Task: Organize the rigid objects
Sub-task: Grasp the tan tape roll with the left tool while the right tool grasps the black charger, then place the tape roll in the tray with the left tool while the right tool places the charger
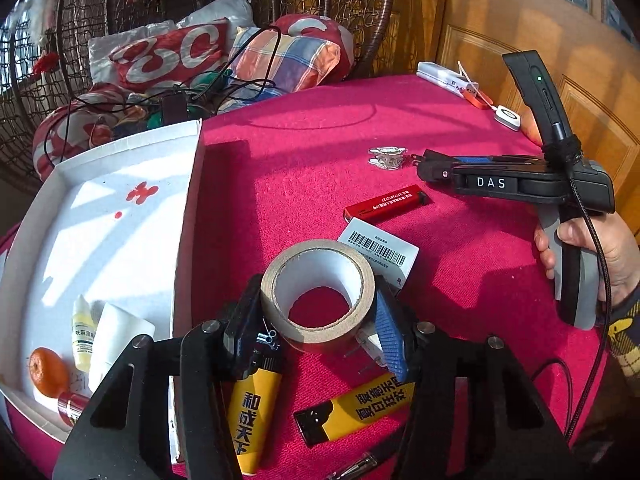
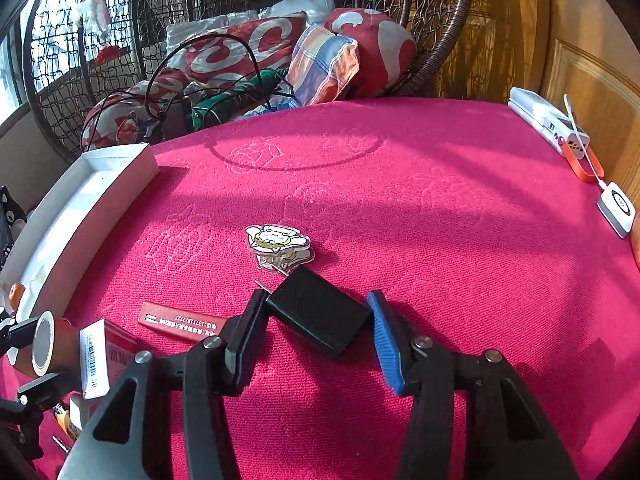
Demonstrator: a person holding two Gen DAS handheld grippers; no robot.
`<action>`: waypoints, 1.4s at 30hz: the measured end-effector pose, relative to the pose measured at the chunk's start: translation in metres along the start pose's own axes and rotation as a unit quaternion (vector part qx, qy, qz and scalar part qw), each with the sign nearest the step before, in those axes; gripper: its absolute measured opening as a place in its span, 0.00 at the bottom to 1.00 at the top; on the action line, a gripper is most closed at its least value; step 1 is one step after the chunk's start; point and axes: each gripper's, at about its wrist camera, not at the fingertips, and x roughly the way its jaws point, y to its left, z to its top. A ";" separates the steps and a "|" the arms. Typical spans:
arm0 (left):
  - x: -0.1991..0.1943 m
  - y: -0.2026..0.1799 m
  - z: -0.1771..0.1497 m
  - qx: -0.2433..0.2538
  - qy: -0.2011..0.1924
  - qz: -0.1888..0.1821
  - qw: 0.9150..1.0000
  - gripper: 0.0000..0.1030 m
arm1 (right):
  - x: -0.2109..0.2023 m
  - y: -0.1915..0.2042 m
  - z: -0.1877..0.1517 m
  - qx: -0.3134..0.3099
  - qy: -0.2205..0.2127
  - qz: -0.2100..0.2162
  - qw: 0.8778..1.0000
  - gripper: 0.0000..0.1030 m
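Tape roll: brown tape roll (image 1: 318, 292) stands tilted on the tabletop, pinched between the left tongs (image 1: 316, 320), one pad on each side of its outer wall.
Black adapter: black plug adapter (image 2: 318, 314) lies flat on the tabletop between the right tongs (image 2: 320, 332); the black pad touches its left corner, the blue pad sits at its right edge, and the grip looks closed on it.
Nearby items: red lighter (image 1: 386, 204) and white barcode box (image 1: 380, 250) lie just beyond the tape roll; two yellow lighters (image 1: 256, 412) lie near the left tongs, one partly under them. A cartoon charm (image 2: 278, 242) lies just beyond the adapter.
Box: white tray box (image 1: 120, 208) sits at the tabletop's left edge, holding an orange (image 1: 47, 372), a small dropper bottle (image 1: 83, 332) and a white tube (image 1: 116, 340).
Surface: tabletop (image 2: 440, 240) covered in pink-red textured cloth, part sunlit, part shadowed.
Far edge: white power bank (image 2: 548, 120) and a small white puck (image 2: 618, 202) on a cord lie at the right rim.
Room: wicker hanging chair (image 2: 440, 32) with red-and-white cushions (image 2: 240, 52), a plaid cloth and tangled black cables behind; wooden panelling on the right.
Person: a hand (image 1: 600, 252) grips the right tool's handle, sleeve cut off by the frame.
Hard to make out: small metal pieces beside the tape roll under the left tongs; the red-capped item in the tray's corner is partly hidden.
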 end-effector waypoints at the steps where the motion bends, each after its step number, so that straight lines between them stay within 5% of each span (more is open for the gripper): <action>1: -0.003 0.000 0.000 -0.003 -0.003 -0.001 1.000 0.50 | -0.005 -0.001 0.000 0.005 -0.007 0.003 1.000 0.49; 9: -0.038 0.004 0.010 -0.027 -0.056 0.002 0.998 0.50 | -0.058 0.019 0.014 0.007 -0.070 0.056 0.996 0.49; 18: -0.076 0.034 0.012 -0.071 -0.109 0.029 0.991 0.50 | -0.084 0.087 0.030 -0.046 -0.101 0.117 0.987 0.49; 24: -0.088 0.078 0.004 -0.122 -0.122 0.071 0.982 0.50 | -0.074 0.136 0.038 -0.076 -0.079 0.172 0.979 0.49; 29: -0.096 0.136 -0.011 -0.195 -0.125 0.112 0.966 0.50 | -0.047 0.190 0.034 -0.107 -0.028 0.219 0.970 0.49; 35: -0.108 0.185 -0.039 -0.262 -0.124 0.141 0.947 0.50 | -0.025 0.244 0.024 -0.143 -0.003 0.227 0.963 0.49; 42: -0.108 0.200 -0.033 -0.274 -0.136 0.146 0.941 0.50 | -0.012 0.263 0.026 -0.131 -0.004 0.236 0.963 0.50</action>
